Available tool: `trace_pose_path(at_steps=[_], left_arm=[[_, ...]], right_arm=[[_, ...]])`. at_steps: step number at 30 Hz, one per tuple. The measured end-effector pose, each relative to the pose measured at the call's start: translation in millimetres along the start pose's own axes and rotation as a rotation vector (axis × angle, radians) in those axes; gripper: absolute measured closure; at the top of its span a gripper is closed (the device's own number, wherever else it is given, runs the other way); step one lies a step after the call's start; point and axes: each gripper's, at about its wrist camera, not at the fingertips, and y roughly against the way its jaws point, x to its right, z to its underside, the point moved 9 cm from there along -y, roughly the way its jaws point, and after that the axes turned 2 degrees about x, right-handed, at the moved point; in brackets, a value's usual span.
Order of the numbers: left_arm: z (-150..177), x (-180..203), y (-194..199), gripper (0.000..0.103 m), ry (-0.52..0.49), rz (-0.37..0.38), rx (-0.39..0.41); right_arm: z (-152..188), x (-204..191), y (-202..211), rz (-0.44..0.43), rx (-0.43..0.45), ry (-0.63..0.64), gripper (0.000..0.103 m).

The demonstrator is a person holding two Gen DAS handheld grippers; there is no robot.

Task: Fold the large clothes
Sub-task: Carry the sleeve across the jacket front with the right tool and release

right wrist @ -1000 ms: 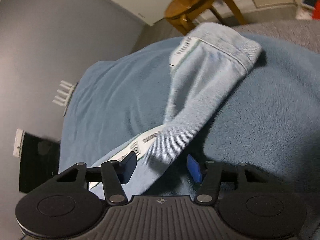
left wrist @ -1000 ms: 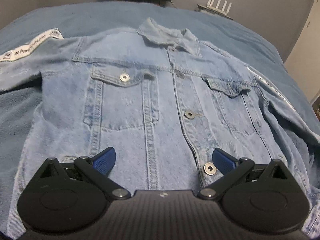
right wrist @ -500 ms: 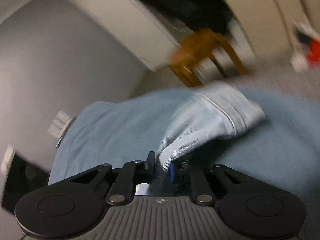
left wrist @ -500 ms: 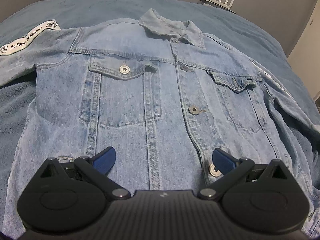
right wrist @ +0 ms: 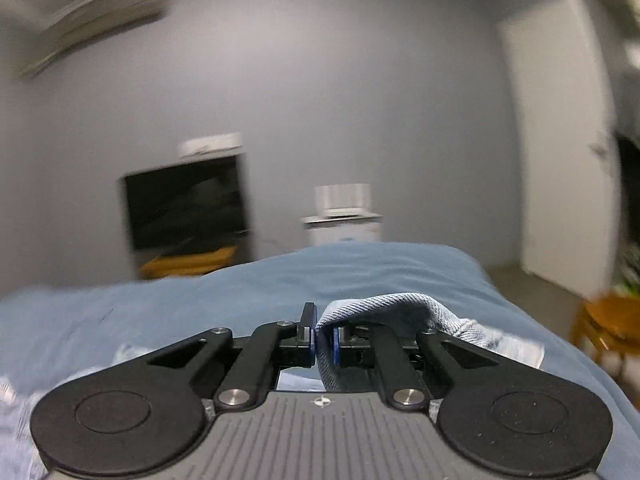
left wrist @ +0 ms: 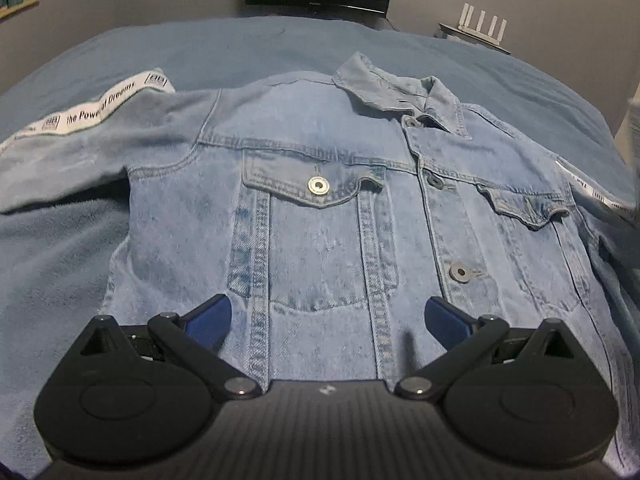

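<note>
Left wrist view gives the whole denim jacket (left wrist: 320,208), front up, buttoned, collar far, one sleeve (left wrist: 80,140) with its white lettered stripe flung out sideways. The right wrist view, blurred, catches only a fold of pale denim (right wrist: 384,308). Blue blanket (left wrist: 280,44) underneath, grey walls, a dark screen (right wrist: 184,204), a white router (left wrist: 480,24), a white door (right wrist: 560,160), a wooden stool (right wrist: 608,320). Left gripper (left wrist: 326,316) hangs over the hem, jaws spread wide, holding nothing. Right gripper (right wrist: 323,338) has its jaws nearly together, pinching that denim fold.
</note>
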Motion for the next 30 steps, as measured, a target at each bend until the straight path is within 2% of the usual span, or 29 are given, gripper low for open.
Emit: trace_pose_path(at_steps=[3, 5, 7, 9, 11, 13, 15, 17, 18, 19, 20, 22, 27, 29, 30], left_arm=[[1, -4, -5, 0.0, 0.034, 0.021, -0.003], [3, -7, -10, 0.0, 0.054, 0.037, -0.015], [5, -9, -15, 0.0, 0.073, 0.043, -0.02], [3, -14, -17, 0.0, 0.092, 0.04, -0.012], [0, -20, -19, 0.0, 0.114, 0.035, 0.001], [-1, -26, -23, 0.0, 0.144, 0.038, -0.002], [-1, -30, -25, 0.0, 0.176, 0.047, -0.01], [-2, -32, -26, 0.0, 0.185, 0.051, -0.006], [-2, -31, -26, 0.0, 0.182, 0.048, -0.007], [-1, -30, -26, 0.0, 0.174, 0.045, -0.007], [-1, -29, -26, 0.0, 0.166, 0.042, -0.007], [-1, -27, -26, 0.0, 0.159, 0.044, -0.006], [-2, -30, -26, 0.0, 0.175, 0.053, -0.001], [-3, -30, -26, 0.0, 0.177, 0.053, 0.0], [-3, -30, -26, 0.0, 0.176, 0.053, 0.0]], right_arm=[[-9, -73, -37, -0.094, -0.034, 0.076, 0.094], [-3, -125, -56, -0.15, -0.049, 0.15, 0.094], [9, -187, -55, -0.218, -0.086, 0.207, 0.094], [24, -244, -66, -0.297, -0.168, 0.216, 0.094], [53, -281, -75, -0.39, -0.282, 0.166, 0.092], [85, -305, -84, -0.483, -0.434, 0.081, 0.078], [108, -312, -69, -0.527, -0.512, 0.006, 0.053], [113, -298, -72, -0.506, -0.514, -0.062, 0.042], [115, -277, -72, -0.489, -0.516, -0.106, 0.037], [115, -273, -75, -0.48, -0.526, -0.165, 0.035], [117, -260, -66, -0.485, -0.54, -0.233, 0.034], [120, -248, -90, -0.473, -0.557, -0.361, 0.034], [112, -212, -92, -0.299, -0.586, -0.486, 0.035], [115, -199, -91, -0.21, -0.595, -0.516, 0.043], [116, -194, -90, -0.182, -0.6, -0.528, 0.053]])
